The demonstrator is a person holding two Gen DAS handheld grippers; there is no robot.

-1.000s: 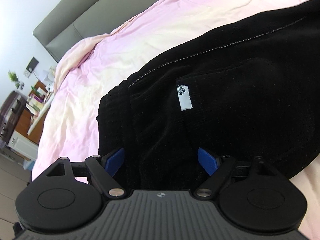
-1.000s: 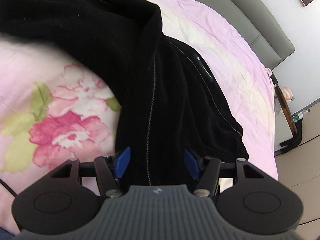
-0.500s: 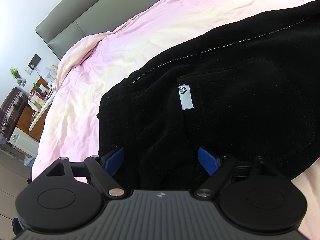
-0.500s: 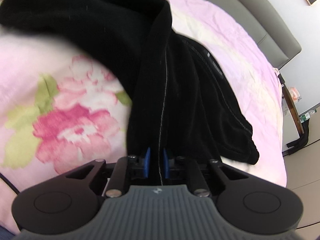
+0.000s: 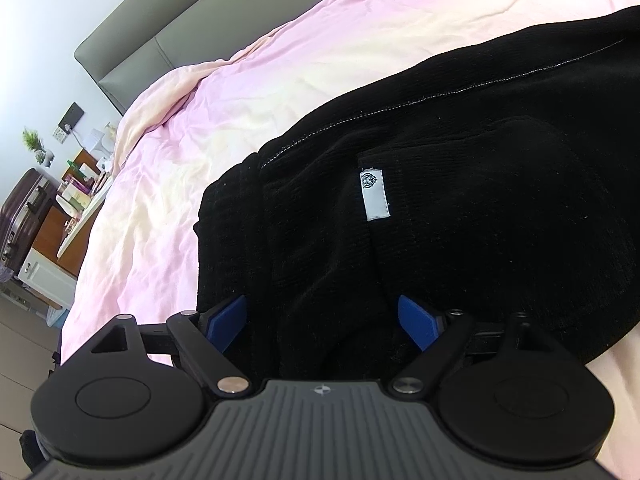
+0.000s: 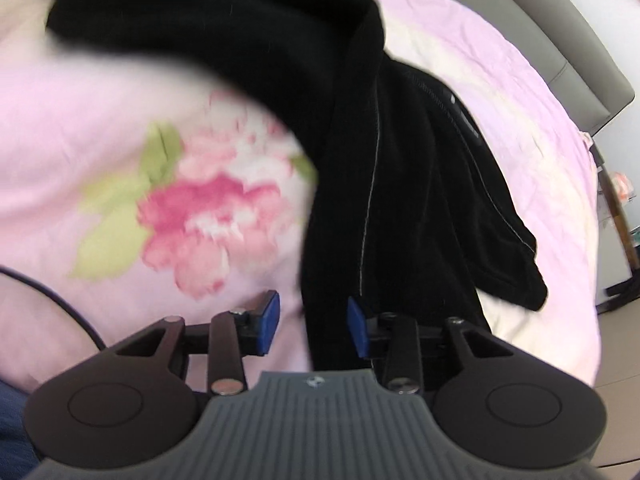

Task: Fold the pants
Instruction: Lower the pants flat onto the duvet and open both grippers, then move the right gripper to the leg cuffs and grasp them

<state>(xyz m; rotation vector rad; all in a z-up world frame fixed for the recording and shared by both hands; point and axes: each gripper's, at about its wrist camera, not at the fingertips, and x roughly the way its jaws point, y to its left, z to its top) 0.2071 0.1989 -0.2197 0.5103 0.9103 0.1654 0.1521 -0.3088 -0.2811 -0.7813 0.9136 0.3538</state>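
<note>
So we're early on: the black pants (image 5: pixel 460 200) lie bunched on the pink bed sheet (image 5: pixel 280 80), no clean fold yet. Our left gripper (image 5: pixel 324 320) is wide open over the fabric, gripping nothing. Our right gripper (image 6: pixel 313 326) is partly open, cloth edge between the jaws, unclamped.

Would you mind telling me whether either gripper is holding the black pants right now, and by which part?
Nothing is held. The left gripper and the right gripper both have open jaws, with the black pants lying loose between them.
</note>
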